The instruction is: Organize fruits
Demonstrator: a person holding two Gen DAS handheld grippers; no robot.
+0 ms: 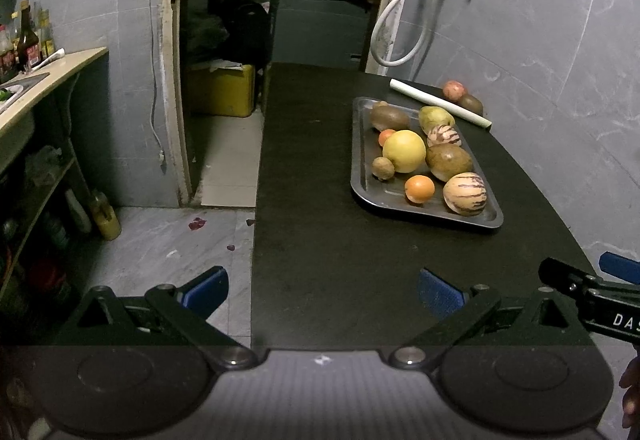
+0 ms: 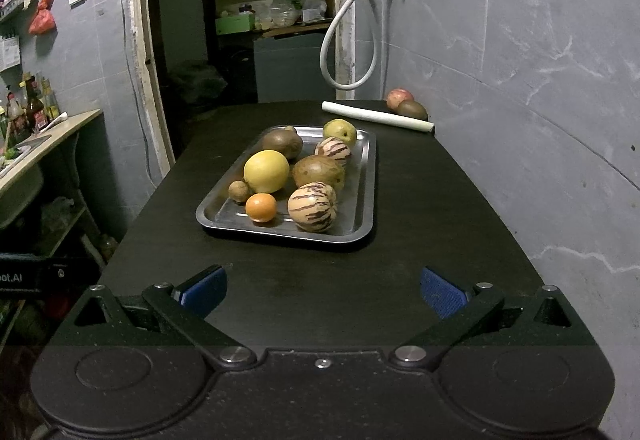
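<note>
We hold both tools back from a dark table (image 2: 400, 260) where a metal tray (image 2: 362, 200) carries the fruit. Our left gripper (image 1: 322, 290) hangs at the table's near left edge, its blue pads (image 1: 440, 294) spread wide with nothing between them; our right gripper (image 2: 324, 290) is likewise wide open and empty over the tabletop.

On the tray a large yellow citrus (image 2: 266, 171) sits beside a small orange (image 2: 261, 207) and a striped melon (image 2: 312, 206), with a brown fruit (image 2: 319, 171), a second striped melon (image 2: 333, 149) and a green pear (image 2: 340, 132) behind them. Off the tray, near the far wall, a red apple (image 2: 399, 97) and a dark fruit (image 2: 412, 109) lie just beyond a white roll (image 2: 378, 116).

Readable lettering is partial: "DAS" on the right tool in the left view, "oot.AI" on the left tool in the right view.
</note>
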